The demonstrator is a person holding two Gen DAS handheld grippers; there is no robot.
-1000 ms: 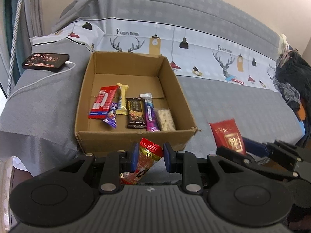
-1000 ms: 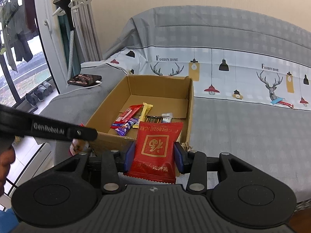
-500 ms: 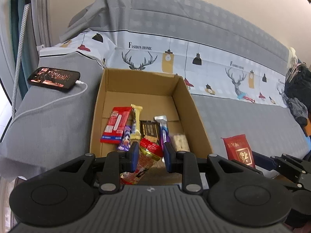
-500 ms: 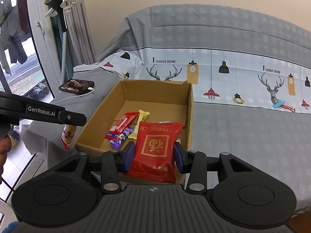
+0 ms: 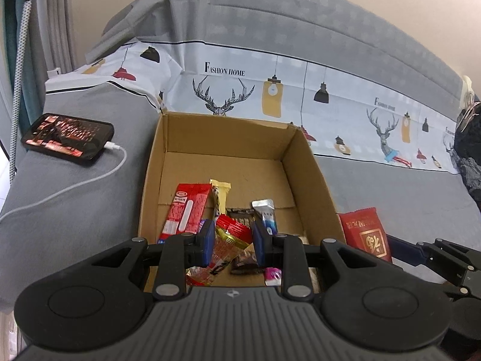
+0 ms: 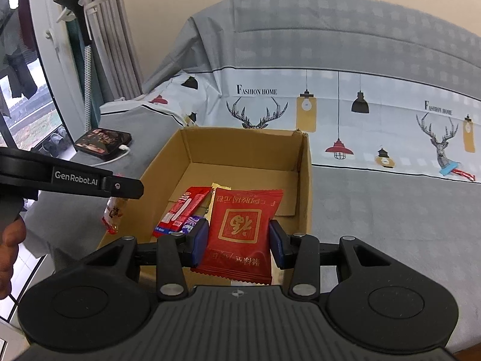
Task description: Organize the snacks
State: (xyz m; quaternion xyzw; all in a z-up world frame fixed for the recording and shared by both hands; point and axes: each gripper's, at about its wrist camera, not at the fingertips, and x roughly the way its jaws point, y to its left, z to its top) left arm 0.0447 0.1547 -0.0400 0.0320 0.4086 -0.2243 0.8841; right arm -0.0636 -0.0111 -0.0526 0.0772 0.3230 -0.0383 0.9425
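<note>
An open cardboard box (image 5: 312, 162) sits on the grey sofa and holds several snack bars, among them a red bar (image 5: 186, 210) and a yellow bar (image 5: 221, 195). My left gripper (image 5: 233, 240) is shut on a red and gold snack packet (image 5: 230, 240), held above the box's near edge. My right gripper (image 6: 239, 240) is shut on a flat red packet with gold print (image 6: 240, 228), held over the box (image 6: 303, 180) near its right wall. The right packet also shows in the left wrist view (image 5: 365, 234). The left packet hangs at the left in the right wrist view (image 6: 114, 210).
A phone (image 5: 67, 137) on a white charging cable (image 5: 75, 186) lies on the sofa arm left of the box. Dark clothes (image 5: 469, 150) pile at the far right. A window and curtains (image 6: 99, 45) stand at the left. The sofa back rises behind the box.
Both grippers have moved forward and up toward the box with their packets still held. The left packet now hangs over the box's near edge and the box's inside fills more of both views.
</note>
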